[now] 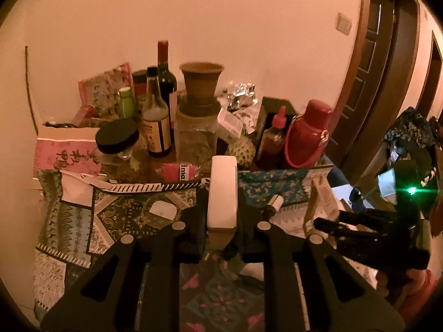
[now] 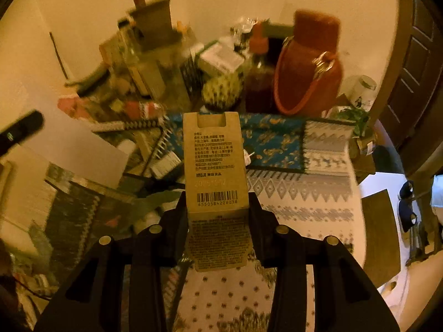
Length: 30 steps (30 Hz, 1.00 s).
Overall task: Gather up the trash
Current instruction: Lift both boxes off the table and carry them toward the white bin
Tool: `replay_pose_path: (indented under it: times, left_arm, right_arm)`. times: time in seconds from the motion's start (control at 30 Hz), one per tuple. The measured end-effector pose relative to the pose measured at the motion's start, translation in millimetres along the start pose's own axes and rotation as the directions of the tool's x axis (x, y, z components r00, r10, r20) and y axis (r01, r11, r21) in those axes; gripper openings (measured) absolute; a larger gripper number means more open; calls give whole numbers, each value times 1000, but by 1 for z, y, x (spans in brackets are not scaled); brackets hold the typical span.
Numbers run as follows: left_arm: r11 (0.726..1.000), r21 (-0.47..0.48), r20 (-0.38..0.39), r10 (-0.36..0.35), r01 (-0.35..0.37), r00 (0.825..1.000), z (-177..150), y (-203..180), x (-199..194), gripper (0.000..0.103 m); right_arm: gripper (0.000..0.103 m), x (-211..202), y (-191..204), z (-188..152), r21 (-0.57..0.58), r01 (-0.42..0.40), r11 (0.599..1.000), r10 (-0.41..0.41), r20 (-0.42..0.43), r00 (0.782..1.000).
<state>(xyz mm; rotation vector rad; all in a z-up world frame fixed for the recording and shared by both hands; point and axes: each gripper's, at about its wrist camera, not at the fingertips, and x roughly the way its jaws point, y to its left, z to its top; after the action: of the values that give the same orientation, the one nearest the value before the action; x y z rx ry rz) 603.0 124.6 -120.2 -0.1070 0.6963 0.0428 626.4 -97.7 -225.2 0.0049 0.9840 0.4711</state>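
Left wrist view: the left gripper (image 1: 221, 193) is clenched on a slim white packet (image 1: 223, 191), which is held upright between the jaws and raised above the patterned tablecloth (image 1: 121, 215). The packet is seen in front of the clay flowerpot (image 1: 201, 83), which stands on a jar among bottles at the back of the table. The packet's face appears smooth and flat; it is judged light, fairly stiff and possibly slippery, so a firm pinch across its narrow sides is advised. The right gripper (image 1: 326, 222) is seen to the right of the flowerpot and well below it, blurred.

Right wrist view: the right gripper (image 2: 218, 210) is closed on a brown cardboard carton (image 2: 214, 163), grasped near its lower half, just below the barcode. The carton is held clear of the cloth, in front of the flowerpot (image 2: 155, 22) and to its right. It is judged light, probably empty and easily crushed; light pressure on its side walls is considered sufficient.
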Motion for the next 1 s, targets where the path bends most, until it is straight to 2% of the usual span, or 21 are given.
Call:
replay_pose_path:
  times: [0.23, 0.47, 0.73, 1.0]
  left_arm:
    - [999, -17, 66, 31, -30, 997, -7, -35, -57, 17]
    - [996, -63, 126, 65, -57, 990, -31, -70, -118, 17]
    - [994, -91, 185, 76, -60, 980, -49, -88, -184, 17]
    - [998, -65, 227, 31, -16, 973, -61, -87, -229, 17]
  right_arm:
    - [36, -85, -5, -13, -25, -31, 999, 33, 121, 992]
    - [36, -163, -4, -43, -91, -58, 994, 78, 230, 970]
    - [36, -212, 0, -65, -124, -79, 989, 112, 287, 952]
    - [36, -248, 20, -91, -134, -72, 988, 113, 330, 937]
